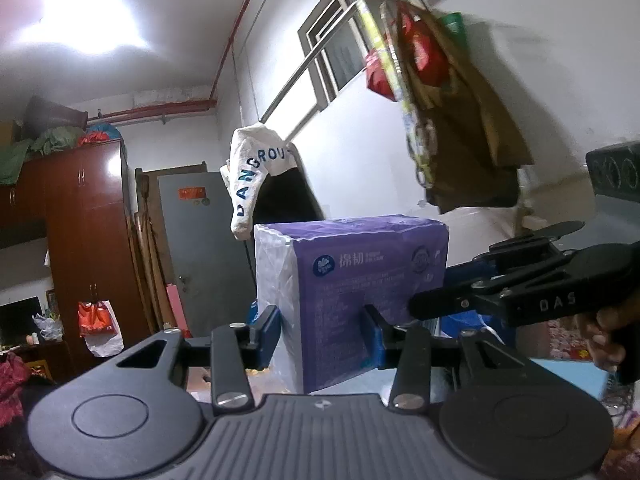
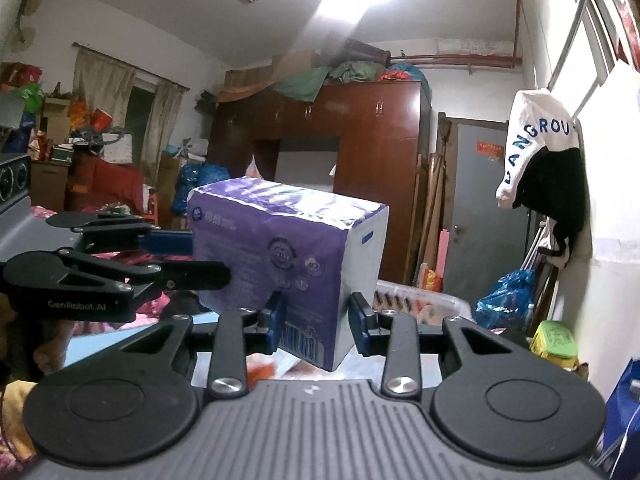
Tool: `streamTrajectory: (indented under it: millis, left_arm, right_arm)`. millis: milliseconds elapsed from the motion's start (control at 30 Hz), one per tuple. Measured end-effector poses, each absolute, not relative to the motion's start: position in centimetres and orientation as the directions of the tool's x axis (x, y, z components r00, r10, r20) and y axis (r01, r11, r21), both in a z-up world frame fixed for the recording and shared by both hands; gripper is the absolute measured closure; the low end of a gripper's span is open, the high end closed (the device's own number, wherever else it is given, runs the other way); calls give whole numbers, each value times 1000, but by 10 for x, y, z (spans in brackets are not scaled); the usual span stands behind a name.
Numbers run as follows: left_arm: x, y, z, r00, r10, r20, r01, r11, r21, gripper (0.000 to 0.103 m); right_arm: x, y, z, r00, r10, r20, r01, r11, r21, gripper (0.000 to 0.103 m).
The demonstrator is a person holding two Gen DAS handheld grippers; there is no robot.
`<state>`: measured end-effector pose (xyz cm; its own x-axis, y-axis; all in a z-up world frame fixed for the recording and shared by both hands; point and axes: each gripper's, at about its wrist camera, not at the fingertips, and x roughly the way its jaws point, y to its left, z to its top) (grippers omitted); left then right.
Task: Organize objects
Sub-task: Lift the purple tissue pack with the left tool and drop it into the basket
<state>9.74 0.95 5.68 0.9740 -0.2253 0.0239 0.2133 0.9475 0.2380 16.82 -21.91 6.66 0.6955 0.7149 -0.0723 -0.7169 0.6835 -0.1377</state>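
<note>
A purple and white tissue pack (image 1: pixel 352 288) is held up in the air between both grippers. My left gripper (image 1: pixel 320 336) has its blue pads pressed on the pack's lower part. In the left wrist view the right gripper's black fingers (image 1: pixel 460 300) reach in from the right and touch the pack's purple face. In the right wrist view the same pack (image 2: pixel 288 264) sits between my right gripper's (image 2: pixel 318 326) blue pads, which are closed on its lower corner. The left gripper's fingers (image 2: pixel 188 276) grip the pack from the left.
A white "DANGEROUS" garment (image 1: pixel 256 172) and bags (image 1: pixel 440 92) hang on a wall rail at the right. A brown wardrobe (image 2: pixel 348 152) and a grey door (image 2: pixel 480 208) stand behind. A clear plastic box (image 2: pixel 416 300) and cluttered bags lie below.
</note>
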Motion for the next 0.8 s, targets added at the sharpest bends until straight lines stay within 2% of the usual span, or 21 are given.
streamTrajectory:
  millis: [267,567,800]
  left_arm:
    - [176,29,79,974,-222,-36,225,957,185,56]
    - [249,50,79,956,-205,-210,233,965,119,56]
    - [272,54,72,935,-154,-321,208,968,142,57]
  right_arm:
    - [230,-199,77,706,695,-134,-708,695,-127,65]
    - [274,-176,68,713,647,-272,-690,716,-106,66]
    - [291,-167,55,683,633,-365,-698,713,-69,66]
